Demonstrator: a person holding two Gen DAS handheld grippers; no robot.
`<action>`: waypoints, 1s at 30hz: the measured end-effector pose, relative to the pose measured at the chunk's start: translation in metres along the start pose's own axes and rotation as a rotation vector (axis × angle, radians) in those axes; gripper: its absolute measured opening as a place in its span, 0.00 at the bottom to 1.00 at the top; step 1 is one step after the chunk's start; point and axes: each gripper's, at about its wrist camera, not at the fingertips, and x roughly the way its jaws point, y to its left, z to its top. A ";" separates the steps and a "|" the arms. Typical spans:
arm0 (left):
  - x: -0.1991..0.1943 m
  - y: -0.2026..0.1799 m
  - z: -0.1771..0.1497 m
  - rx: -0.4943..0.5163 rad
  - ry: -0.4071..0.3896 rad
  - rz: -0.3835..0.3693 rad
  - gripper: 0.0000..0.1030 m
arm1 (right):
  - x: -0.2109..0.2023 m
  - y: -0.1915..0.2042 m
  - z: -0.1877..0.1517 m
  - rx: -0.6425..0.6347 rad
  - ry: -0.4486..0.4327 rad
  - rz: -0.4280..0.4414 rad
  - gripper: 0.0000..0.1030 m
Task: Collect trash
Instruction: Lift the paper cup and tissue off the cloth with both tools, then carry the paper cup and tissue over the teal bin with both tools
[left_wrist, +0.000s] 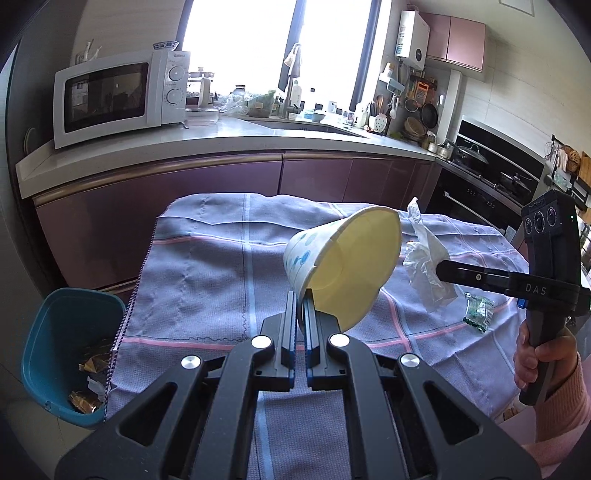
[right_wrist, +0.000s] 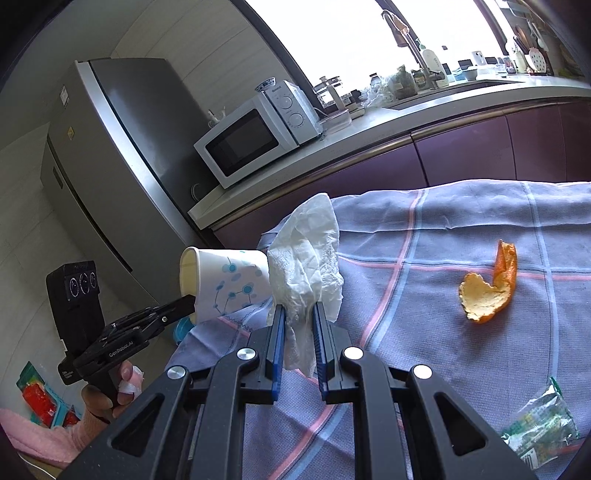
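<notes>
A white paper cup with blue dots hangs tipped above the checked cloth, and my left gripper is shut on its rim. The same cup appears at the left of the right wrist view, held by the left gripper. My right gripper is shut on a crumpled white tissue, lifted above the cloth; that tissue and the right gripper show right of the cup. A blue trash bin with wrappers inside stands at the table's left edge.
An orange peel and a green-white wrapper lie on the purple checked cloth; the wrapper lies below the tissue. Behind are a counter with a microwave, a stove and a fridge.
</notes>
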 end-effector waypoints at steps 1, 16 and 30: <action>-0.002 0.002 -0.001 -0.002 -0.002 0.003 0.04 | 0.002 0.002 0.000 -0.001 0.002 0.005 0.13; -0.023 0.028 -0.008 -0.035 -0.020 0.049 0.04 | 0.032 0.030 -0.002 -0.031 0.046 0.058 0.13; -0.036 0.045 -0.013 -0.057 -0.034 0.087 0.04 | 0.058 0.048 -0.003 -0.058 0.089 0.098 0.13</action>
